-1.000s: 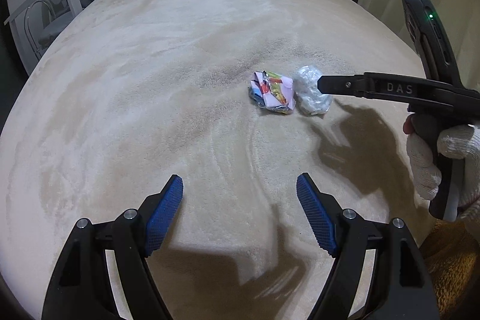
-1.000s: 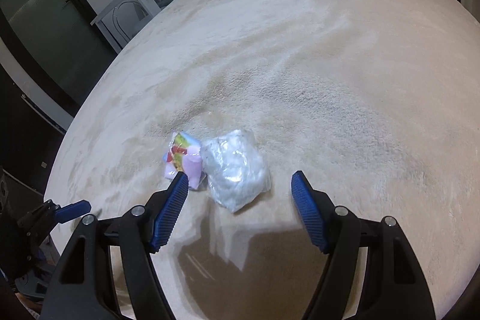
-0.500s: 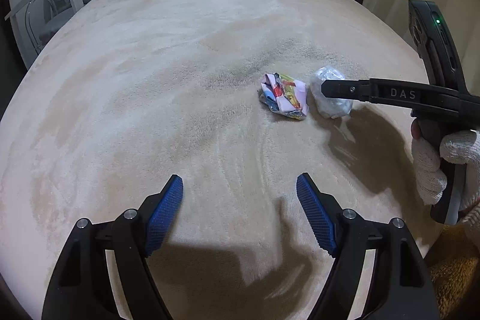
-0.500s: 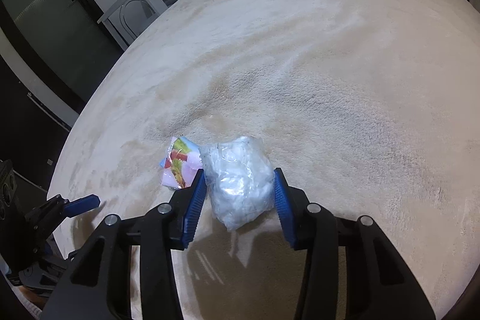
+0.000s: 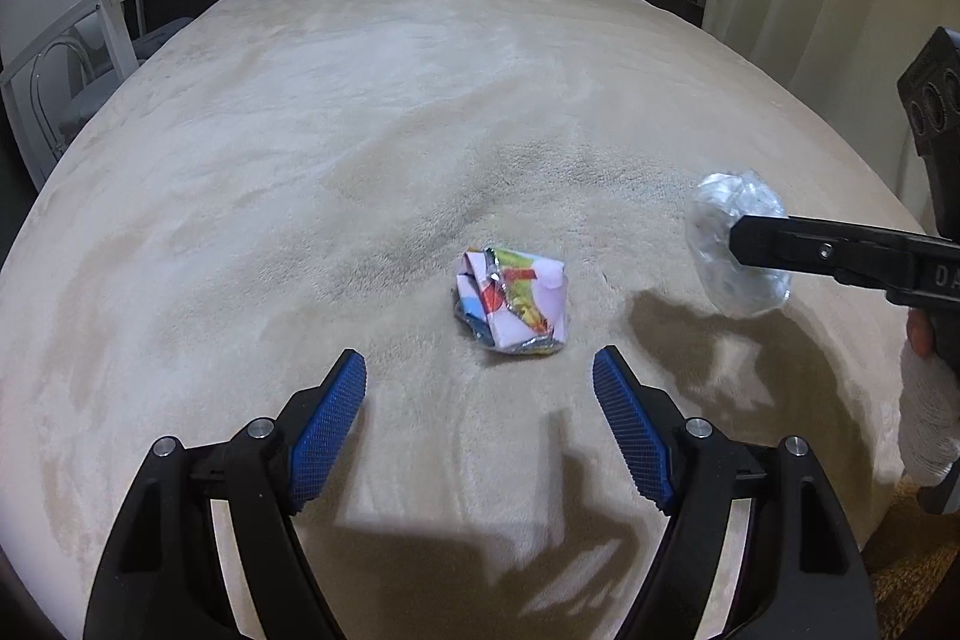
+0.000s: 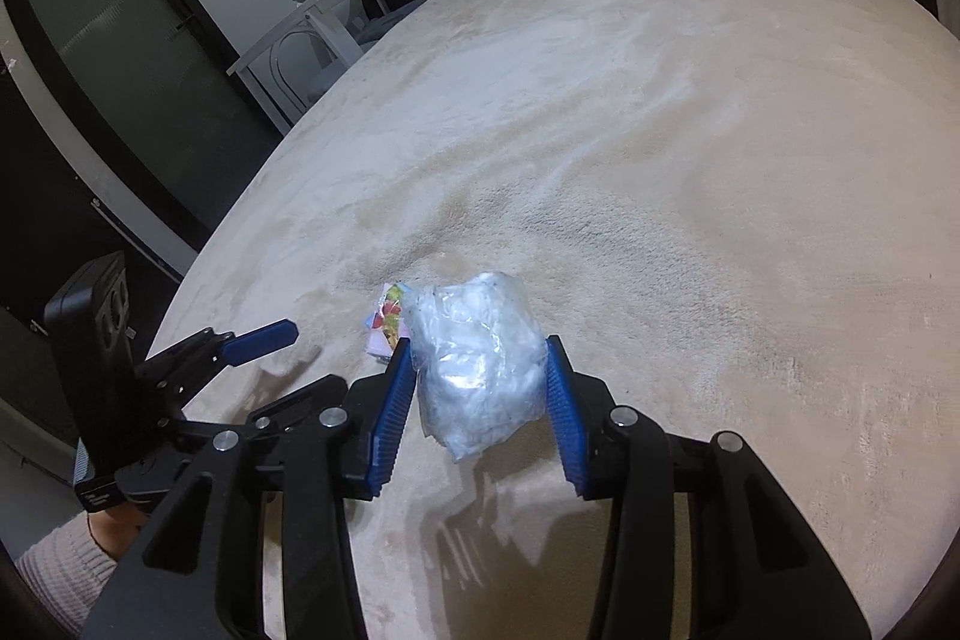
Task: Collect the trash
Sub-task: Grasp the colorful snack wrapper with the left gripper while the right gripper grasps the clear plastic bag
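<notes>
Lifted clear plastic wad [image 6: 477, 361] pinched, right hand-held gripper [image 6: 480, 403] closing, left hand-held gripper [image 5: 480, 424] spread, wrapper [image 5: 512, 303] mid-bed [image 5: 300, 160]

White raised letters "DA" show on the black arm of the right gripper [image 5: 757, 244] at the frame's right edge in the left wrist view, where the picture cuts the word short. The colourful wrapper [image 5: 512, 301] on the bed [image 5: 420, 100] carries printed graphics, but no lettering on it can be read. Nothing legible appears in the right wrist view.
</notes>
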Demonstrator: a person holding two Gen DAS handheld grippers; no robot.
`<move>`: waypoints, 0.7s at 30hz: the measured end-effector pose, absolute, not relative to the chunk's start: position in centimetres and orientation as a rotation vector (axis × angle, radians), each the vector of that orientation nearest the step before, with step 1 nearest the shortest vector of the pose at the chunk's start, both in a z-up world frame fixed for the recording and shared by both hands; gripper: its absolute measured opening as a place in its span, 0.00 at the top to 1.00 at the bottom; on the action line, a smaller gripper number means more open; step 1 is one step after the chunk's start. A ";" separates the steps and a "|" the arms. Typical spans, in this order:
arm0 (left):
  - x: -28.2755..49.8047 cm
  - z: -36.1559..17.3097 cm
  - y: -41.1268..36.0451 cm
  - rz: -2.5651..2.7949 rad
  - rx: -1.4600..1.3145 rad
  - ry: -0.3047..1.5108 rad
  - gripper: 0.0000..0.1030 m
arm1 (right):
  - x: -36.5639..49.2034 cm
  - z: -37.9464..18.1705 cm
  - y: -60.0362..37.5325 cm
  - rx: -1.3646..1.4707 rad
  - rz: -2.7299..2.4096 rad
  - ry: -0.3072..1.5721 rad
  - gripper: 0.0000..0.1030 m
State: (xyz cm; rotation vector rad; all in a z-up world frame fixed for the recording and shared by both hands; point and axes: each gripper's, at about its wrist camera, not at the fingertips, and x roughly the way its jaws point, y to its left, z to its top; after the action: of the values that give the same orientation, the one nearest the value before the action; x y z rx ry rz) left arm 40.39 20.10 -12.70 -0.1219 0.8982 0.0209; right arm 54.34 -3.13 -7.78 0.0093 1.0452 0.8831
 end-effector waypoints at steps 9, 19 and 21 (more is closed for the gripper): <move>44.2 -14.2 18.4 0.044 -0.045 0.923 0.26 | 54.5 -7.7 -5.5 0.024 0.871 1.055 0.59; 46.3 -15.7 17.8 0.055 0.011 0.961 0.52 | 54.7 -7.5 -7.0 0.040 0.871 1.056 0.59; 46.2 -15.8 17.7 0.058 0.023 0.956 0.52 | 54.6 -7.6 -7.2 0.037 0.869 1.059 0.59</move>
State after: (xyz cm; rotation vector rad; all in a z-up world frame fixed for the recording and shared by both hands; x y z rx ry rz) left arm 46.20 17.72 -15.77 0.0226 0.9559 0.0582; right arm 54.65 -7.19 -7.56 0.0369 1.0587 0.8693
